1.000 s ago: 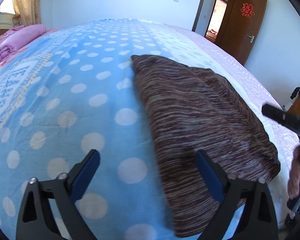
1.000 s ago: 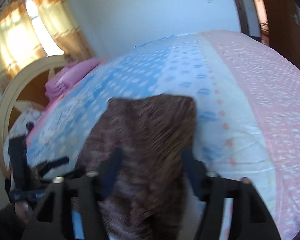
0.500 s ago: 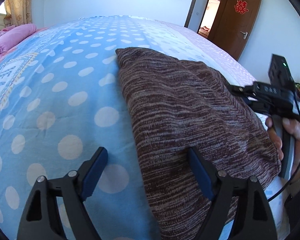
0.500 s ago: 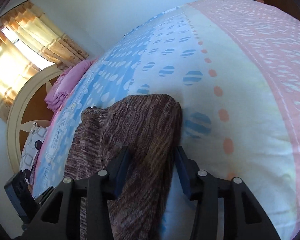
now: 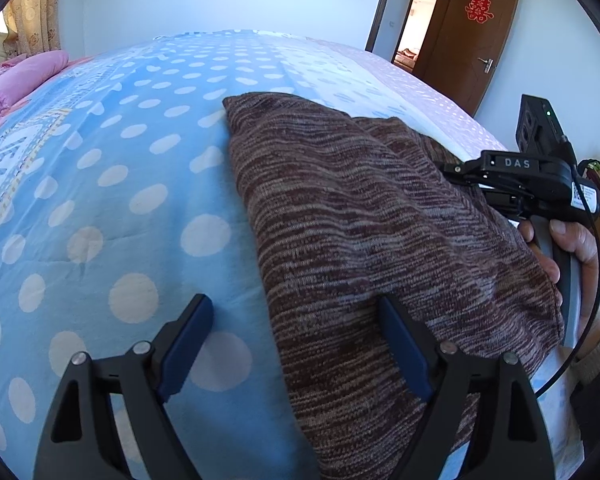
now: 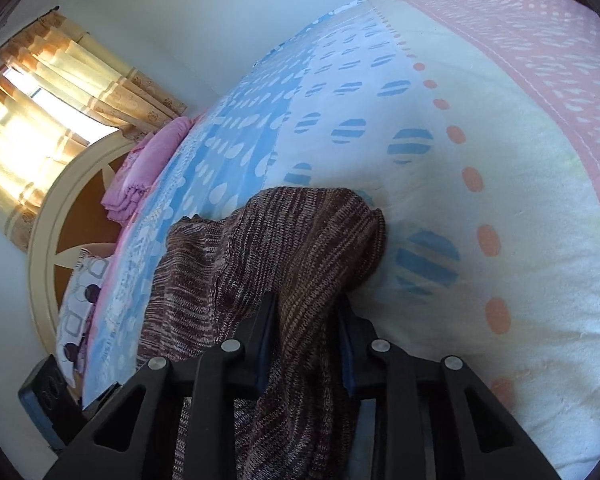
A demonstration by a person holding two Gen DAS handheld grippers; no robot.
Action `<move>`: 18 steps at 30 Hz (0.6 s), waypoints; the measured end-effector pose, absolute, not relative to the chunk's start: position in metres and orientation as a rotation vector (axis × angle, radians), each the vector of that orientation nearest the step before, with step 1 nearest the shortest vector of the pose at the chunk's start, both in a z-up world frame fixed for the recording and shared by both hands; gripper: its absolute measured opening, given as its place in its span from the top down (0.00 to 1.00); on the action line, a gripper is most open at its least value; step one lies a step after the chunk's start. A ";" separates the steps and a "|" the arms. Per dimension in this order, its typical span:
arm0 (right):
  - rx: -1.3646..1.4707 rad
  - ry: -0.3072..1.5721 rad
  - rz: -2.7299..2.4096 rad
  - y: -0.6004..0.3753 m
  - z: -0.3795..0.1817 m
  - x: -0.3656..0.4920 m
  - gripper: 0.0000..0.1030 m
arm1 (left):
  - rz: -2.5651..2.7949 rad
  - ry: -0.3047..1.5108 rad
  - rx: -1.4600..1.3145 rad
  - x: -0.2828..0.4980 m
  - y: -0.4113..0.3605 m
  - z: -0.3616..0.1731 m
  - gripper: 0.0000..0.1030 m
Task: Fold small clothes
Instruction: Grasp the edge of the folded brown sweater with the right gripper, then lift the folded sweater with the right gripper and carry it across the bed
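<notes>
Right gripper [image 6: 306,312] jaws have just been closing, now clenched on a bunched fold of the brown striped knit garment [image 6: 284,248]; fabric pinched between both blue pads, hanging down over the gripper body. Left gripper [image 5: 296,344] released, jaws wide: left pad on the bedspread, right pad on the garment's near-left part, the garment's left edge between them, nothing clamped. Garment lies flat on the bed [image 5: 112,184], on the blue polka-dot quilt, right side lifted toward the right gripper. A hand [image 5: 572,256] holds that gripper's handle at the bed's right edge. Pink folded bedding [image 6: 148,168] near the headboard [image 6: 60,216]. Curtained window [image 6: 40,112] behind; brown door [image 5: 472,40] open on the far wall.
</notes>
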State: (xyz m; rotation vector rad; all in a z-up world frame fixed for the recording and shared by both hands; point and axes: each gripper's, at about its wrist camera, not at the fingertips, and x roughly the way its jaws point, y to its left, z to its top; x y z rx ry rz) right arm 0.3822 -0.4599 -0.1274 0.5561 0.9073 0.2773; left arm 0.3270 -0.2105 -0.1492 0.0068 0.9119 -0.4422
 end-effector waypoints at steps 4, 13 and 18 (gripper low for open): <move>0.557 0.908 0.245 -0.457 -0.126 0.380 0.76 | -0.447 0.912 0.015 0.328 -0.212 -0.149 0.19; 0.465 0.882 0.165 -0.444 -0.121 0.374 0.77 | -0.489 0.897 0.078 0.319 -0.227 -0.143 0.51; 0.437 0.875 0.133 -0.439 -0.113 0.366 0.78 | -0.493 0.880 0.119 0.313 -0.229 -0.135 0.74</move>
